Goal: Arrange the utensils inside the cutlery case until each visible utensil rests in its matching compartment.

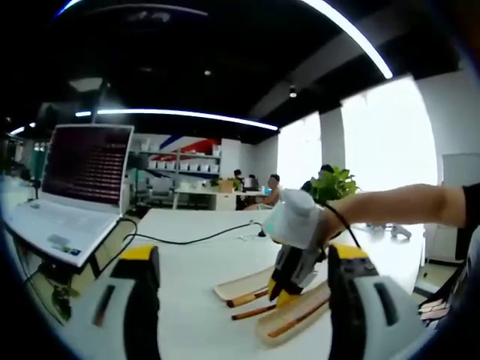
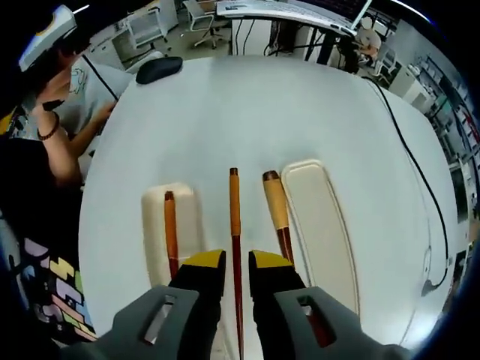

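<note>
Right gripper (image 2: pixel 236 271) nearly closed around middle stick (image 2: pixel 235 225) on table (image 2: pixel 247 112), between two trays (image 2: pixel 319 217). Left gripper (image 1: pixel 244 274) wide open, empty. Step: gripping; next, lift into tray.

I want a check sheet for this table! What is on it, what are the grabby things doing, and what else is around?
Surface: white table.
Job's things: three wooden-handled utensils; middle utensil between two cream trays, left utensil on the smaller tray.
Clutter: laptop, dark mouse.
Grippers: right gripper nearly closed around the middle utensil; left gripper open, apart from everything.
Cables: black cable across the table.
Surroundings: office, seated people, plant.
</note>
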### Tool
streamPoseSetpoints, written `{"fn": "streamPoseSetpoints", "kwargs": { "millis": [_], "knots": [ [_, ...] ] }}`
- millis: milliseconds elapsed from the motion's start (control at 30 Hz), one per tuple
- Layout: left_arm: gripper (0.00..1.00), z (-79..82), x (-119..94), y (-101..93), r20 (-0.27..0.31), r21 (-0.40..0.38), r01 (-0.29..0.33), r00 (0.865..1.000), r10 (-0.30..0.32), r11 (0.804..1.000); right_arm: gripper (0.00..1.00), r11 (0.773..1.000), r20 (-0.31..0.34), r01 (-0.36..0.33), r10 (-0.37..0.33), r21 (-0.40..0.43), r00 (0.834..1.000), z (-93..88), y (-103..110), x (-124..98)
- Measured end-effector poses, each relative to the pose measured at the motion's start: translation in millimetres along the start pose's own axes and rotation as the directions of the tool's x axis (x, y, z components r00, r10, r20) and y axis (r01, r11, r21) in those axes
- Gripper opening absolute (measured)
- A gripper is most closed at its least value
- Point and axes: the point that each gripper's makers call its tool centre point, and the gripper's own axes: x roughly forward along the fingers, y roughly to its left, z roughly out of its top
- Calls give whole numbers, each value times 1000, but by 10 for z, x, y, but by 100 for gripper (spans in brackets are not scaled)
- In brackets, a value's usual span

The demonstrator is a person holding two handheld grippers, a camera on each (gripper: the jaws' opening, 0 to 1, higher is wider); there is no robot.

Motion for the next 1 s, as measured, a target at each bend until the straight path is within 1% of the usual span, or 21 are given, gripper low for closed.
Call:
{"fn": "streamPoseSetpoints", "kwargs": {
  "millis": [133,167,200,267,367,400,433,467,500,600,733,767,800,833,900,1000],
  "knots": [
    [99,8,-4,-6,2,-1,1,1000,-1,1000,11,1000,-10,-6,5,-6,1000,-39,8,55],
    [99,9,-3,-5,2,0,1,1000,-1,1000,11,999,-5,-8,8,-42,1000,-24,-1,44],
    [99,9,-2,-4,2,0,1,1000,-1,1000,11,998,-4,-13,12,-64,1000,14,-59,48],
    [99,1,4,-6,0,1,0,1000,0,1000,11,998,-1,-10,10,-64,1000,31,-103,50],
    [99,-11,12,-6,-5,1,-1,1000,2,1000,9,999,15,-8,8,-38,1000,31,-141,42],
    [99,-15,12,-14,-7,1,0,1000,0,1000,7,999,18,-2,2,-34,1000,27,-144,46],
    [99,-16,10,-20,-7,1,2,1000,-2,1000,3,999,20,8,-7,-33,1000,30,-163,52],
    [99,-13,5,-28,-6,1,4,1000,-4,1000,3,999,11,31,-30,-36,999,-2,-173,46],
    [99,-7,0,-25,-4,0,5,1000,-5,1000,3,999,12,25,-24,-39,1000,0,-151,57],
    [99,4,-15,-8,0,1,-2,1000,2,1000,3,995,8,44,-43,-89,999,-29,-98,72],
    [99,0,-26,19,-1,0,-10,1000,10,1000,3,995,3,46,-46,-91,999,-47,-50,85],
    [99,-3,-26,23,-2,0,-11,1000,11,1000,3,994,-2,45,-45,-102,999,-50,-35,86],
    [99,-8,-26,22,-3,-1,-11,1000,11,1000,3,991,-12,38,-39,-132,999,-53,-12,89],
    [98,-10,-25,20,-3,0,-11,1000,11,1000,3,991,-13,28,-30,-133,999,-56,-1,88],
    [98,-7,-21,9,-2,0,-7,1000,7,1000,3,998,-13,-1,0,-67,1000,-62,25,97],
    [98,2,-3,-14,2,1,0,1000,0,1000,3,996,-16,-4,3,-84,1000,-72,56,95]
  ]
}}
